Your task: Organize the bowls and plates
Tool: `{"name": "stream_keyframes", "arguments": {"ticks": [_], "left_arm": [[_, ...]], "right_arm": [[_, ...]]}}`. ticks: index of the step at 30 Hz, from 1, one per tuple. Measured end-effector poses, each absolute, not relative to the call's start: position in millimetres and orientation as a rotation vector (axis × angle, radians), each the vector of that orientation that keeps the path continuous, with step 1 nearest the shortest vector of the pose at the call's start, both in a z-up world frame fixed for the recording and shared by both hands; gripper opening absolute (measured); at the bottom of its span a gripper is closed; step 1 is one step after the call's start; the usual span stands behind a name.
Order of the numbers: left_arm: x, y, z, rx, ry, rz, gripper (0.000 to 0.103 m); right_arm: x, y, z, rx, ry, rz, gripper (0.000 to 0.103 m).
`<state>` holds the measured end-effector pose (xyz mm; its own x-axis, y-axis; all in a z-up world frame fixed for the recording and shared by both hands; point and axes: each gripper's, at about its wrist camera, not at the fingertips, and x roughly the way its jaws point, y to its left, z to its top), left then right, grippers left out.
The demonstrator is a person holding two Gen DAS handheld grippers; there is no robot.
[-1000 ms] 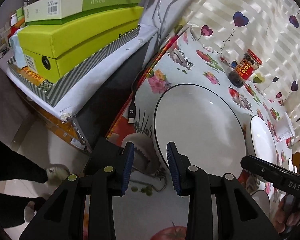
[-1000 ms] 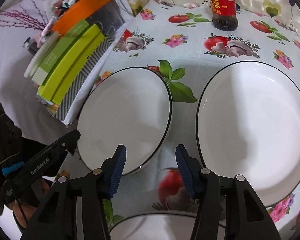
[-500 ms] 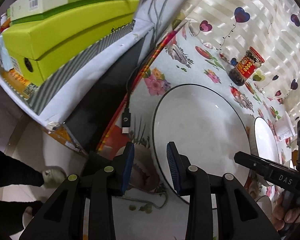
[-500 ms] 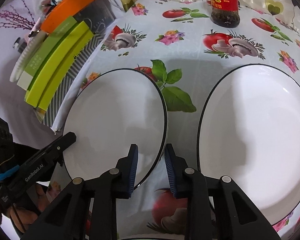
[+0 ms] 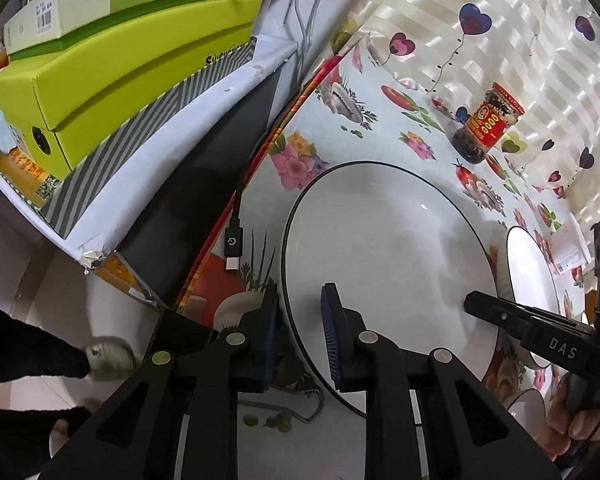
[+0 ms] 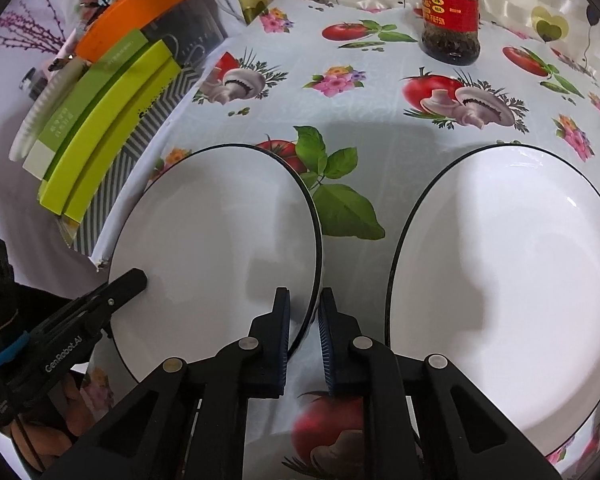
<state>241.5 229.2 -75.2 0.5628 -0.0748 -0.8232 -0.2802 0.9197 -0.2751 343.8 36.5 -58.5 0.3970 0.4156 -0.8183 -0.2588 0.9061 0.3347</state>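
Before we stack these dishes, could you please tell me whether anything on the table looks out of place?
Yes: a black charging cable trails onto the table's edge, its plug lying loose just left of the plate. It does not belong among dishes. The sauce jar stands upright; nothing looks spilled.

The left tool point(image 5: 298, 334) has just been closing, and the near edge of a big white plate point(image 5: 384, 248) with a thin dark rim sits between its blue pads point(image 5: 329, 336). One pad is over the plate and the other is outside the rim. The plate lies on a tabletop point(image 5: 380, 136) with a flower and tomato cloth. A jar point(image 5: 486, 122) with a red label stands far back. A second white plate point(image 5: 530, 276) lies to the right. The right tool point(image 5: 470, 303) reaches onto the big plate's right side. A black cable plug point(image 5: 233, 250) hangs by the tabletop's left edge. Green boxes point(image 5: 112, 80) are stacked on the left.
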Motion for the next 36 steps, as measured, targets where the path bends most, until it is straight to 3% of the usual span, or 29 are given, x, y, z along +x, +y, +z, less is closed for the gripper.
{"name": "stream_keyframes", "arguments": {"ticks": [18, 36], "left_arm": [[215.9, 215.9, -46.8, -0.38, 0.938, 0.113, 0.021], [153.0, 127.3, -24.7, -0.311, 0.945, 0.02, 0.021]], "right_arm": [[316.6, 23.6, -38.1, 0.164, 1.054, 0.441, 0.014], [225.3, -54.2, -22.1, 0.19, 1.021, 0.372, 0.014]]}}
